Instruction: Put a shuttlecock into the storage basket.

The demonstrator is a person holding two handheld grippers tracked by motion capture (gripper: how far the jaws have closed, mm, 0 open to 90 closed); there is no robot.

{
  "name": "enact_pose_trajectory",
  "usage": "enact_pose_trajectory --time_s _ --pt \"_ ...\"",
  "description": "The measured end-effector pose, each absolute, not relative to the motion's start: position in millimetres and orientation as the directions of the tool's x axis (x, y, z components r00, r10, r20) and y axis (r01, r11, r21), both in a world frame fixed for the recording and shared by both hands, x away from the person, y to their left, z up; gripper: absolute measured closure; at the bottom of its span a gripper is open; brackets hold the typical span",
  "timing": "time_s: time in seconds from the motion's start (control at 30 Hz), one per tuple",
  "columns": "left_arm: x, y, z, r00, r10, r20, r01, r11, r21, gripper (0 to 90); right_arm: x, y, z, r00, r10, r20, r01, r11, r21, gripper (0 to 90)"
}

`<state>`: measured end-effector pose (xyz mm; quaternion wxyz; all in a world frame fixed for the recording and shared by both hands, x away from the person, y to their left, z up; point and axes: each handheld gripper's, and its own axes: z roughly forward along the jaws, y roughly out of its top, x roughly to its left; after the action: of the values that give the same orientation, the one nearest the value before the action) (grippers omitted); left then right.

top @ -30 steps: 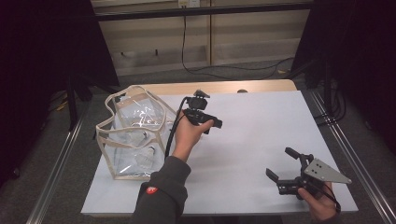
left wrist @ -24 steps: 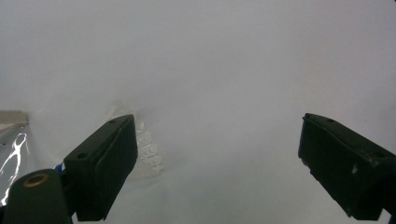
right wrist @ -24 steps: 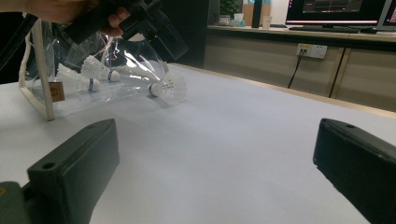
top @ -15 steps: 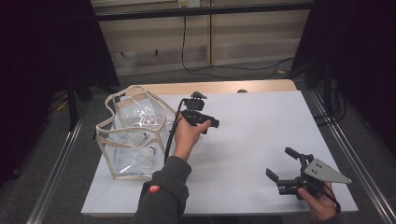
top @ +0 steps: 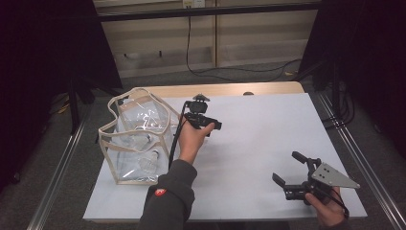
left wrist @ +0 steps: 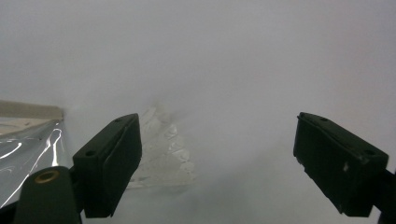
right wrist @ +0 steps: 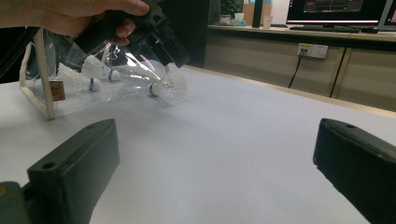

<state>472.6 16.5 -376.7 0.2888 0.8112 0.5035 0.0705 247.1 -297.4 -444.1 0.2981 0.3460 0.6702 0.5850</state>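
- Dark room; white table (top: 268,139) with a wooden strip along its far edge, cables on the floor behind.
- Clear plastic tote bag (top: 136,141) with beige trim stands near the table's left edge. Two shuttlecocks (right wrist: 100,70) lie inside it.
- One loose shuttlecock (right wrist: 169,87) lies on the table just beside the bag's right side, toward the middle of the far half.
- Left gripper (top: 203,115) hovers over that shuttlecock (left wrist: 161,144), pointing down. Jaws stand wide and have just been closing a little; the shuttlecock sits near the left jaw, not clamped, nothing held.
- Right gripper (top: 292,172) rests near the table's near right corner, jaws wide apart, empty, well apart from the bag.
- Progress, as judged: two shuttlecocks bagged; the loose one is not yet grasped. Left to do: close on it, lift, drop it into the bag's open top. No other loose shuttlecocks visible on the table.
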Motion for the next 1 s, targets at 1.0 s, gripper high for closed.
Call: enact_pose_trajectory --time_s 1.0 --pt "484.4 21.0 -407.5 0.422 0.904 -0.073 0.792 -0.328 0.514 44.0 247.2 -298.7 -444.4 -0.581 0.814 0.013 0.119 0.069 0.99 0.3"
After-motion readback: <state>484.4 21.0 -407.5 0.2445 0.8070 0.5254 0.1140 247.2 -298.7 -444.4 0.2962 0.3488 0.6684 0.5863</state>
